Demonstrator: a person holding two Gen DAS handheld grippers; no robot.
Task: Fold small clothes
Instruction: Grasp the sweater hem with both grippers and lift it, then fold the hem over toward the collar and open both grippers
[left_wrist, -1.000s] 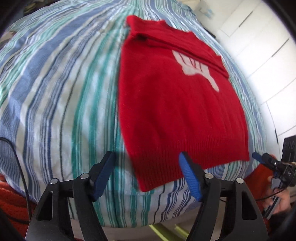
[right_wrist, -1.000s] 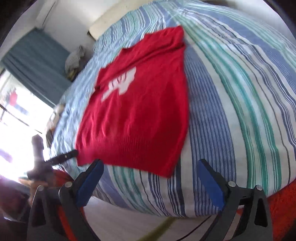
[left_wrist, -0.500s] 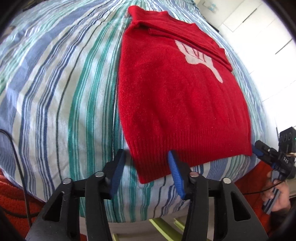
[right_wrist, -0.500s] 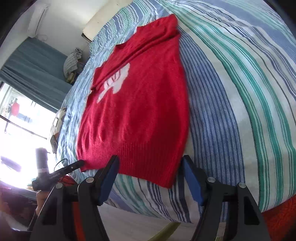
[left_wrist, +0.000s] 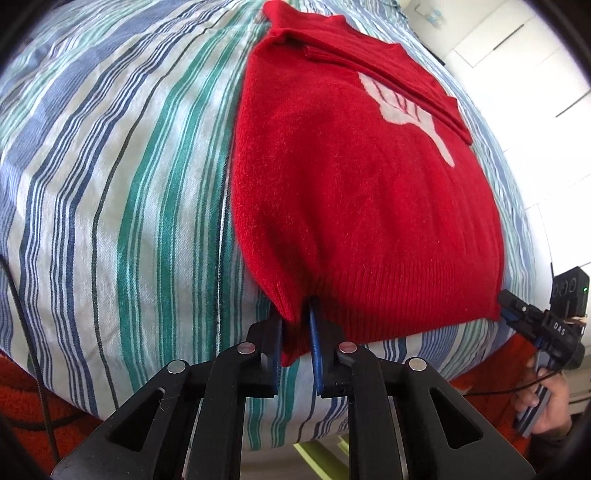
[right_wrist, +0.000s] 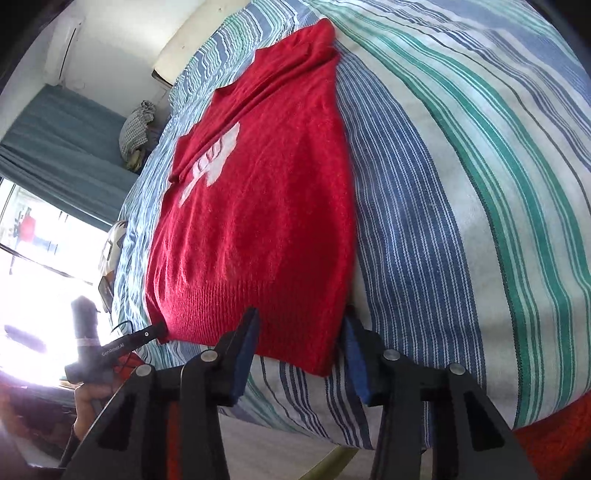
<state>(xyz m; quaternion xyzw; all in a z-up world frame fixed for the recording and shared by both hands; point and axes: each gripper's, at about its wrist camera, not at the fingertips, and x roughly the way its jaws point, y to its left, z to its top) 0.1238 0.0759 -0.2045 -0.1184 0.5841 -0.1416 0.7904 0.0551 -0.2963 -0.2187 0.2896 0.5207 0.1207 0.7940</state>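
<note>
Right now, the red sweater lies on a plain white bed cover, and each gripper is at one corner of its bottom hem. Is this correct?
Not quite: the bed cover is striped in blue, green and white, as both wrist views show. The rest holds: the red sweater lies on it, the left gripper is closing on one hem corner, and the right gripper is closing around the other.

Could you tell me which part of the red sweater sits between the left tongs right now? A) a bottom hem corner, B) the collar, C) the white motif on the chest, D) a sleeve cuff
A: in the left wrist view the closing left tongs pinch the ribbed bottom hem corner of the red sweater at the near edge of the striped bedspread, far from the collar and the white motif.
</note>
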